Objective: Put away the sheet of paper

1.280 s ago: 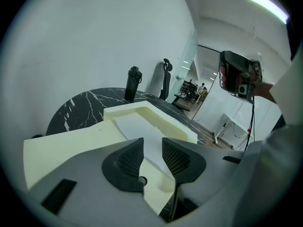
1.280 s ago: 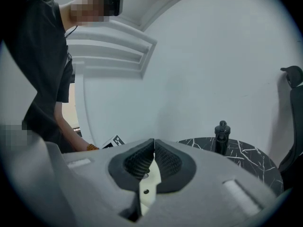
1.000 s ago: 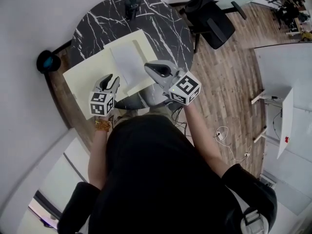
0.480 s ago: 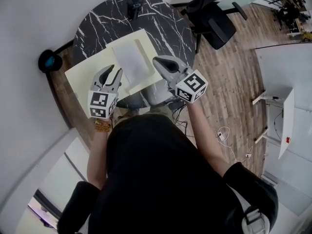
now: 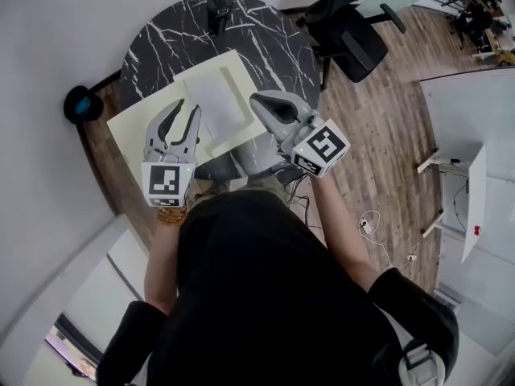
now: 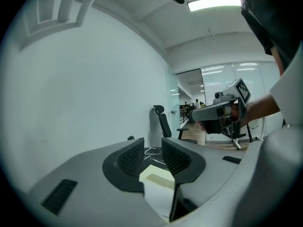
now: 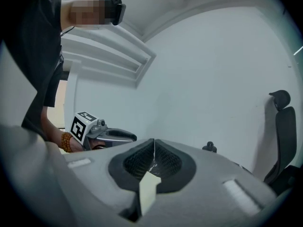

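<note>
Sheet of paper (image 5: pixel 216 101): white, lying flat on the open pale yellow folder (image 5: pixel 137 127), near the folder's 1 o'clock end. The folder lies on the round black marble tabletop (image 5: pixel 265 47) and overhangs its rim at 8 o'clock. Neither tool is touching the sheet.

Left hand-held gripper (image 5: pixel 185 111): released. In the left gripper view its two ribbed pads stand apart (image 6: pixel 152 148) with nothing between them. Through the gap, the folder and the white sheet show below. In the head view it is at 8 o'clock of the sheet, over the folder, with the jaws pointing toward 12 o'clock.

Right hand-held gripper (image 5: pixel 256 99): clenched. In the right gripper view the pads meet along a thin line (image 7: pixel 154 145). A pale yellow sliver shows in the slot behind them, and no view shows it clamped. In the head view its tips are just beside the sheet's 3 o'clock edge, at the border of the folder.

Each tool appears in the other's camera: the right one at 2 o'clock in the left gripper view (image 6: pixel 218 112), and the left one at 9 o'clock in the right gripper view (image 7: pixel 94 129).

Surroundings: a small black object (image 5: pixel 217 6) stands at the tabletop's 12 o'clock edge. A black office chair (image 5: pixel 350 30) stands on the wood floor (image 5: pixel 378 135) at 2 o'clock of the tabletop.
</note>
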